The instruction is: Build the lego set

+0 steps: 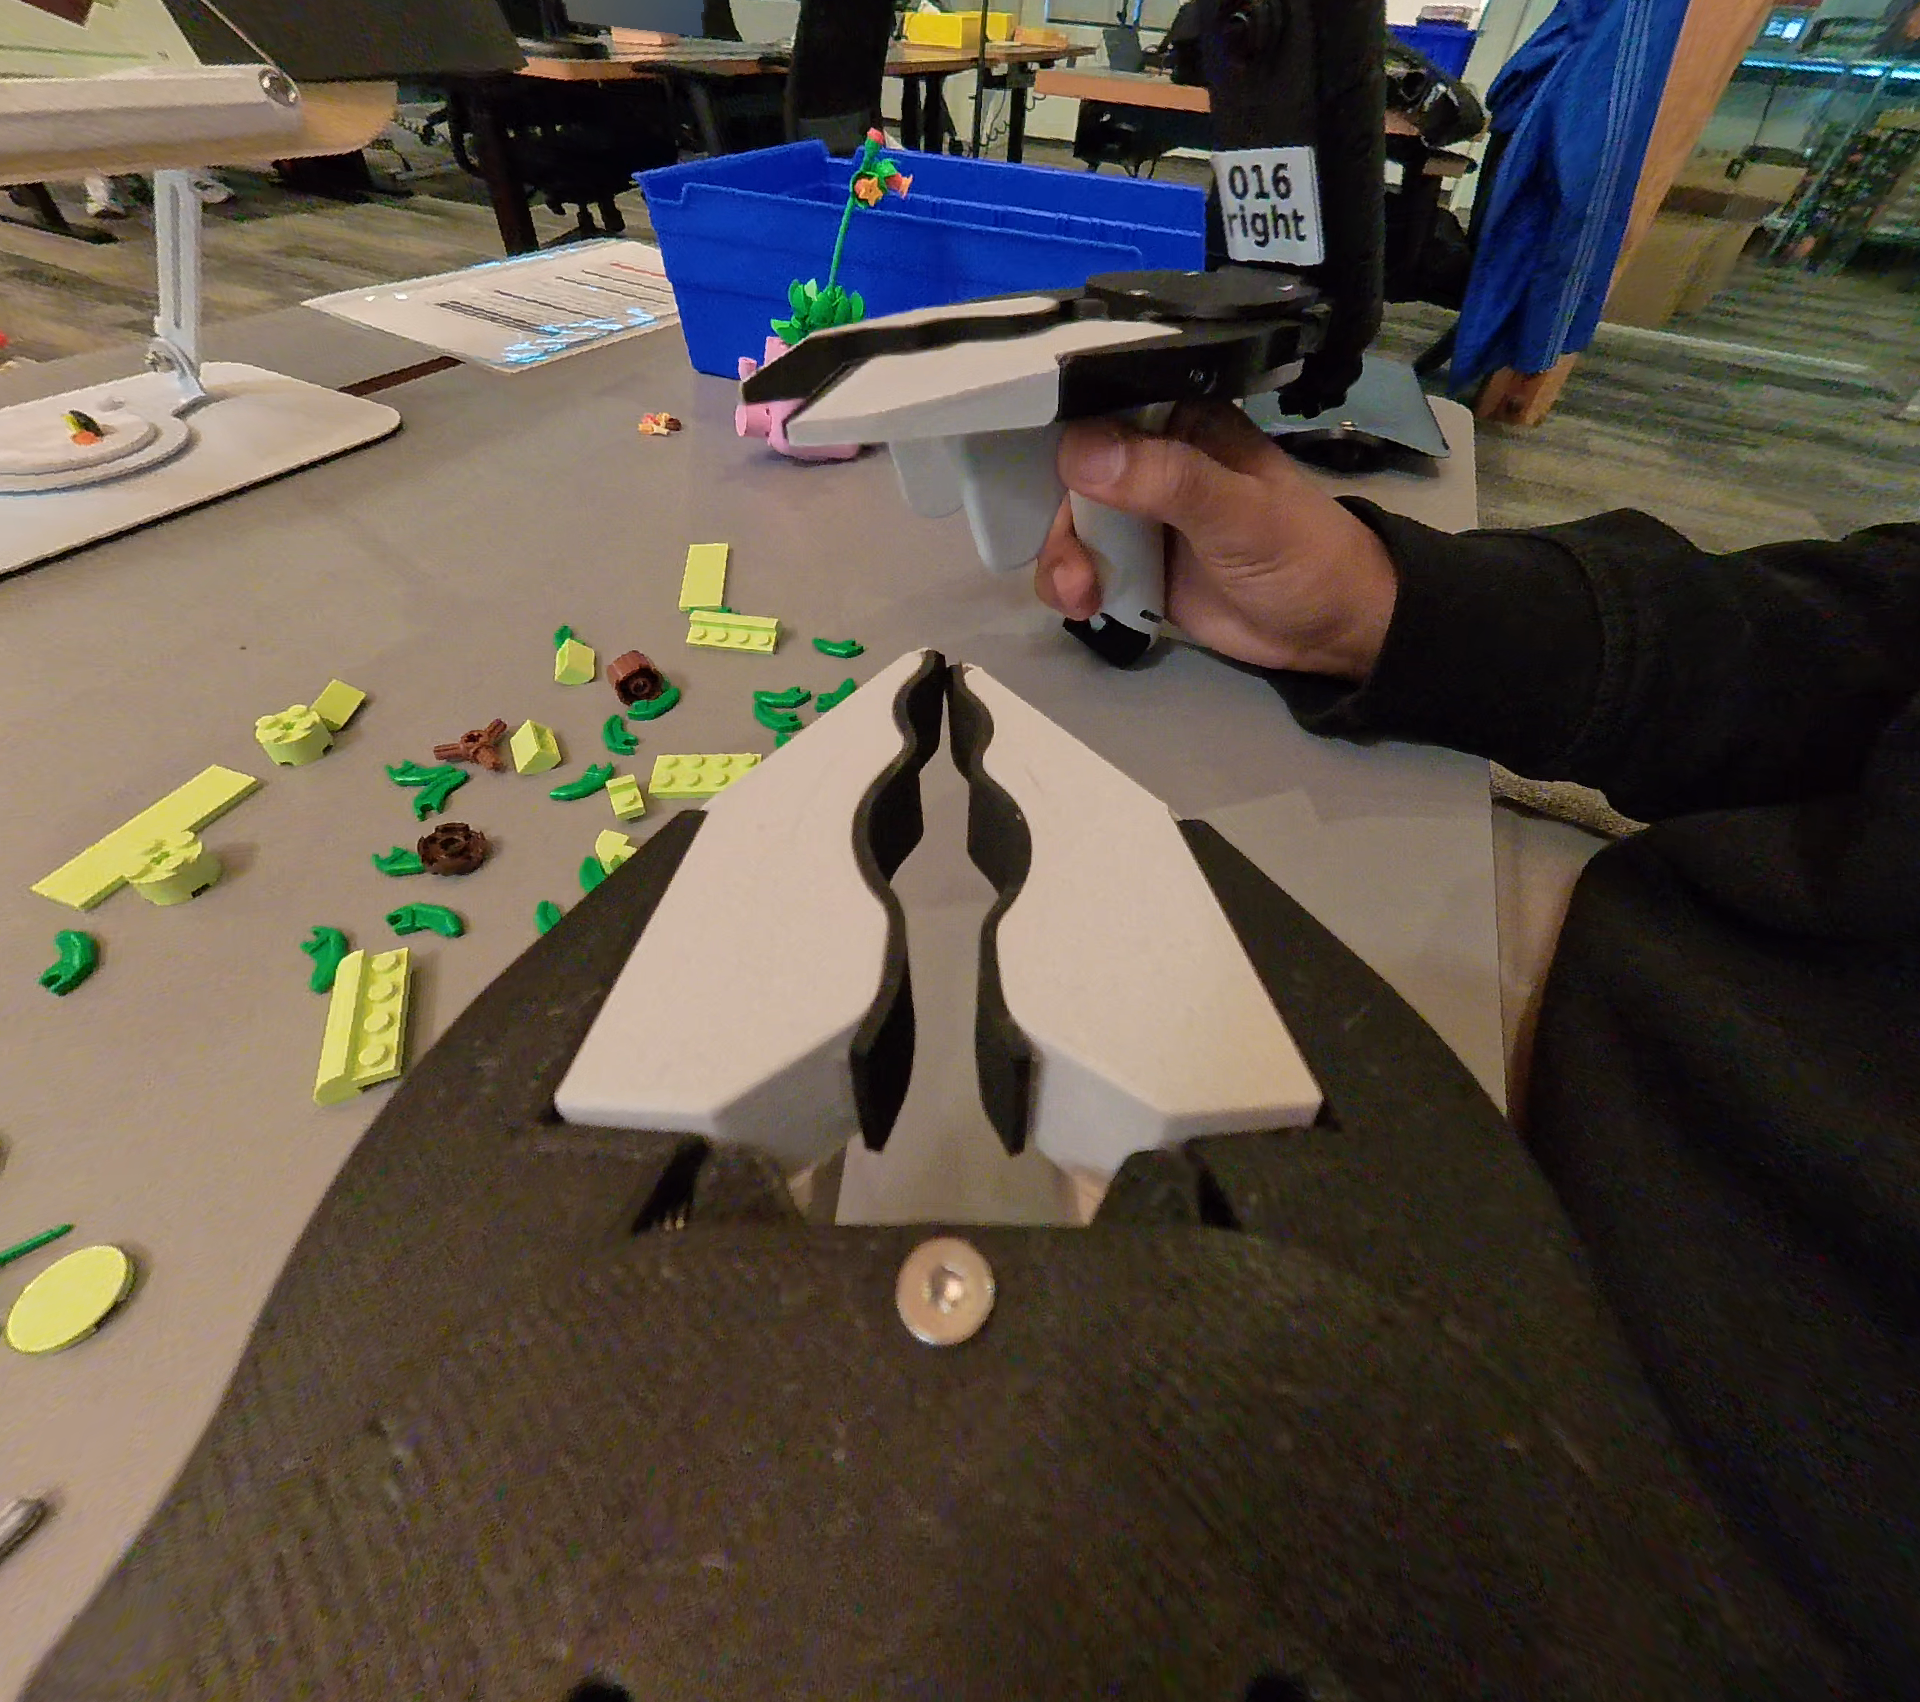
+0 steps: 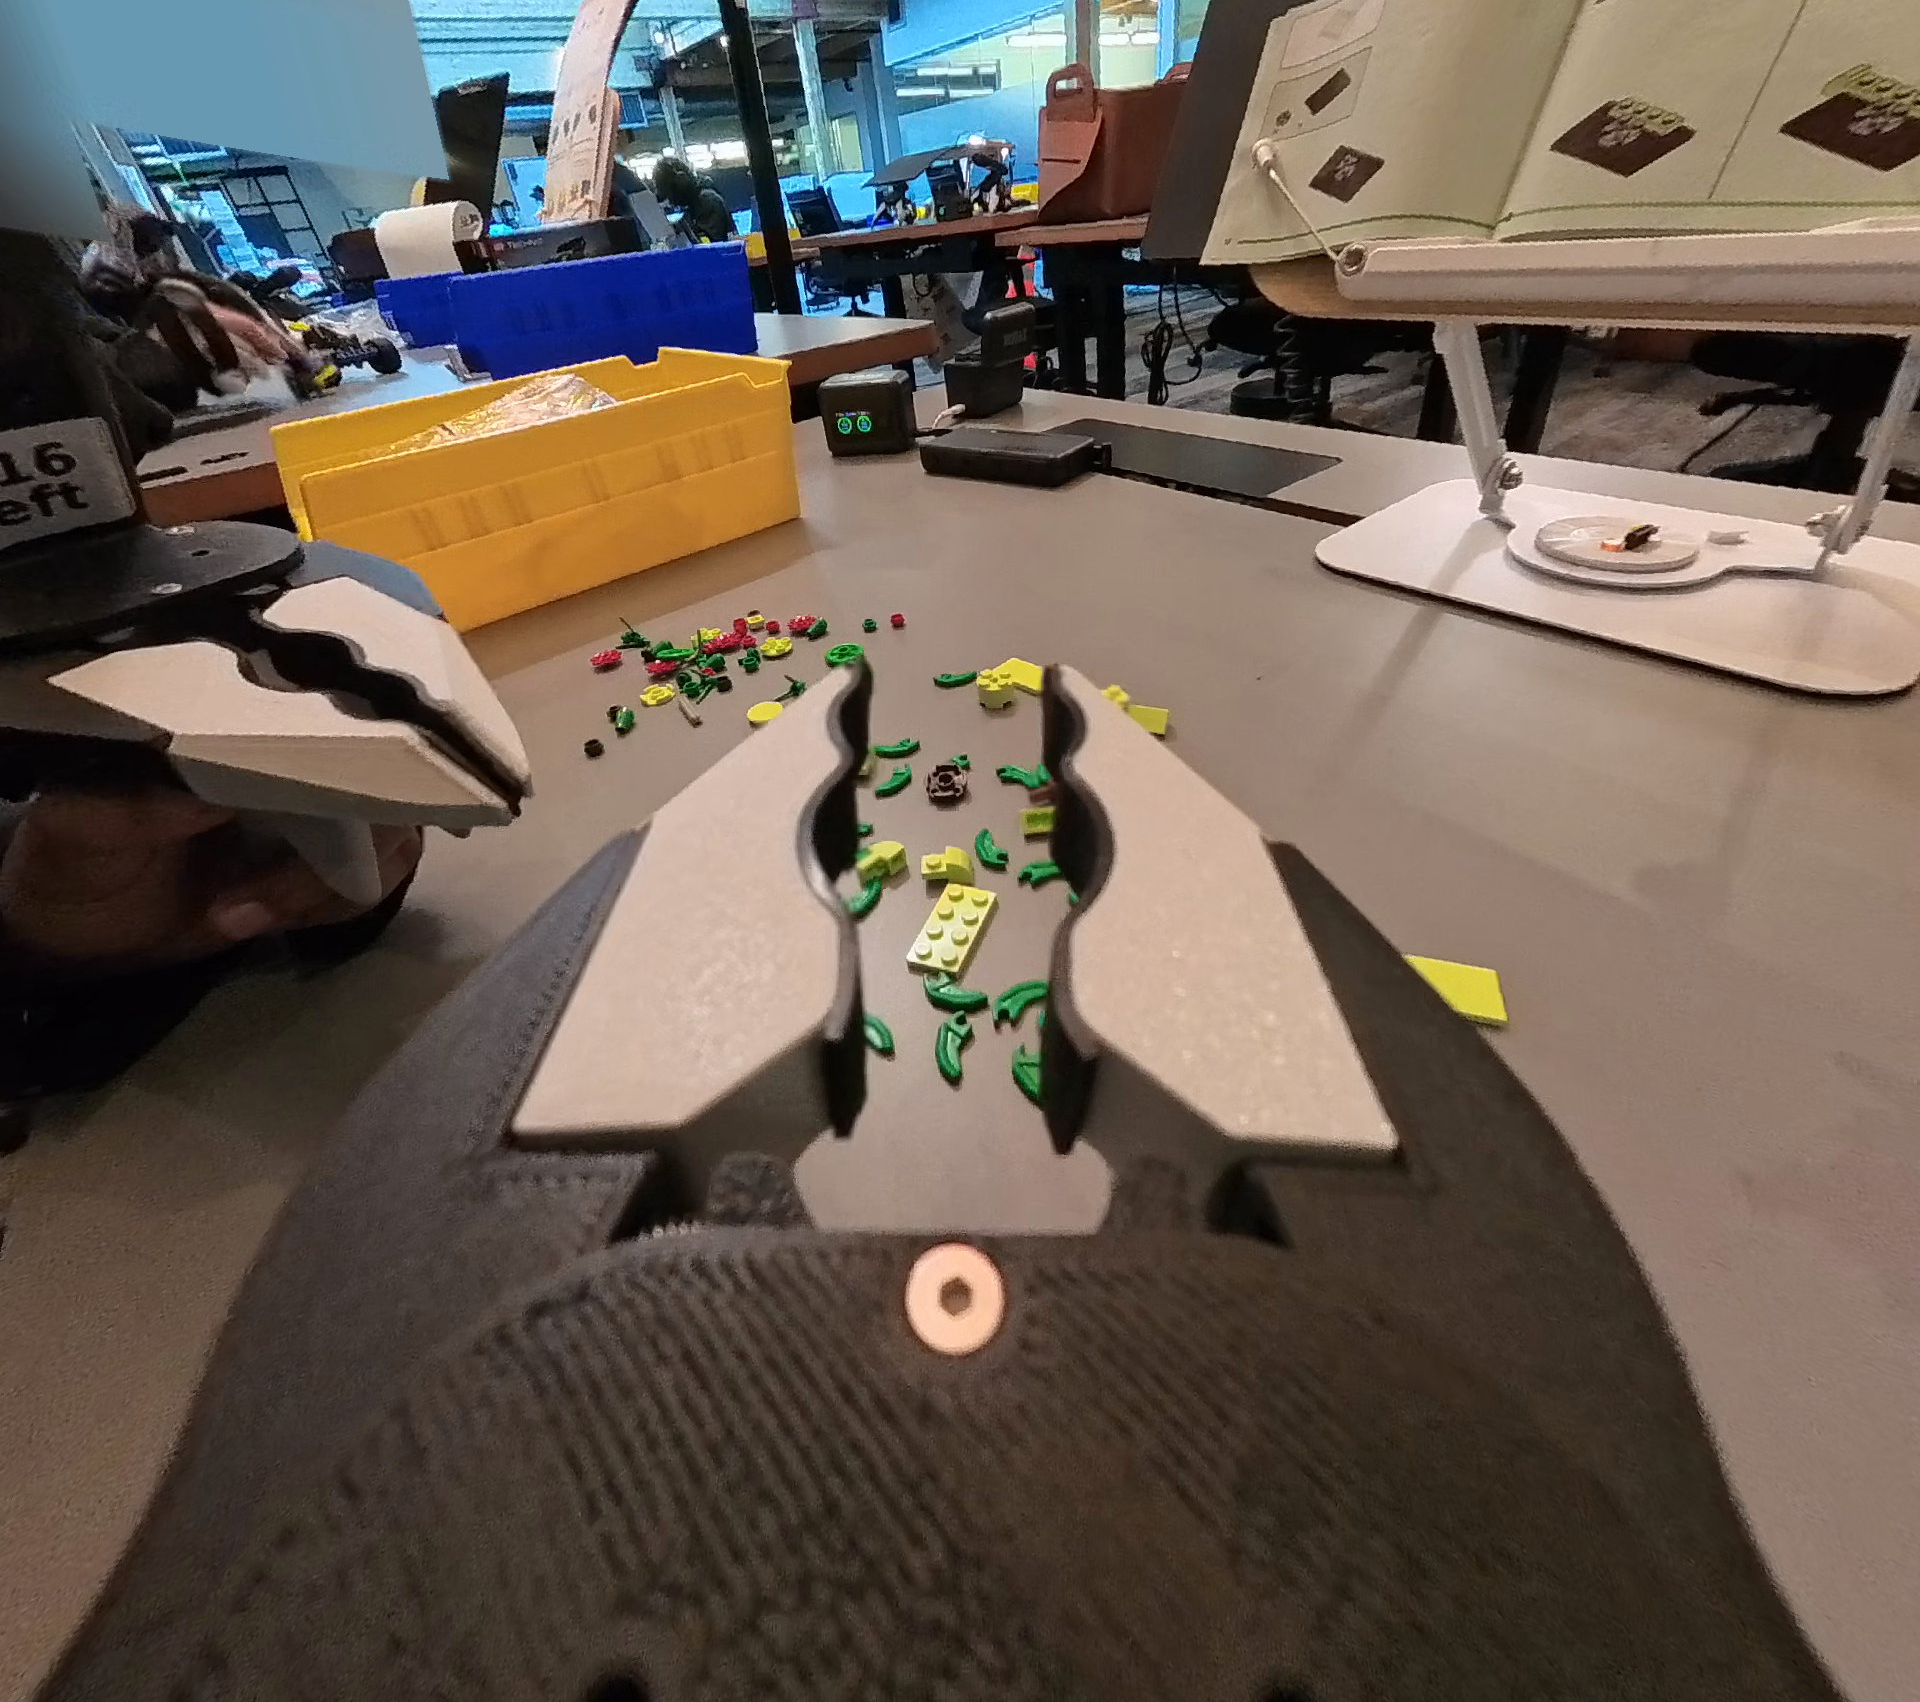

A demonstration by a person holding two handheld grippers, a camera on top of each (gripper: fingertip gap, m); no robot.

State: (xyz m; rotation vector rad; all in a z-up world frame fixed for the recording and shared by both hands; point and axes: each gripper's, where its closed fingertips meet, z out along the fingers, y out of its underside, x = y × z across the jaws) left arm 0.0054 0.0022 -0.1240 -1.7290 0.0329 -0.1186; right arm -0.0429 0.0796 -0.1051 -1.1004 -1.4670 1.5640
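Note:
Loose lego pieces lie on the grey table (image 1: 644, 509): lime plates such as a 2x4 plate (image 2: 951, 925) (image 1: 704, 774), green leaves (image 2: 956, 1044), and a brown round piece (image 2: 945, 782) (image 1: 453, 848). A built green flower stem in a pink pot (image 1: 821, 322) stands by the blue bin. My left gripper (image 1: 945, 676) is shut and empty, low over the table right of the pieces; it also shows in the right wrist view (image 2: 514, 795). My right gripper (image 2: 956, 686) is open and empty above the pieces; the left wrist view shows it from the side (image 1: 774, 405), close to the pink pot.
A blue bin (image 1: 935, 239) stands behind the flower. A yellow bin (image 2: 540, 478) stands at the far left. An open instruction booklet (image 2: 1558, 73) rests on a white stand (image 2: 1621, 603). Small red and yellow flower pieces (image 2: 717, 650) lie farther back. Black devices (image 2: 1008, 452) sit behind. Tip to tip, the grippers are about 10 cm apart. About 11 cm separates my right fingertips from the 2x4 plate (image 1: 704, 774). Look for it in the right wrist view (image 2: 950, 926) too. From either gripper's tips it is about 15 cm to the brown round piece (image 1: 453, 848). Seen from the right wrist view (image 2: 951, 787) as well.

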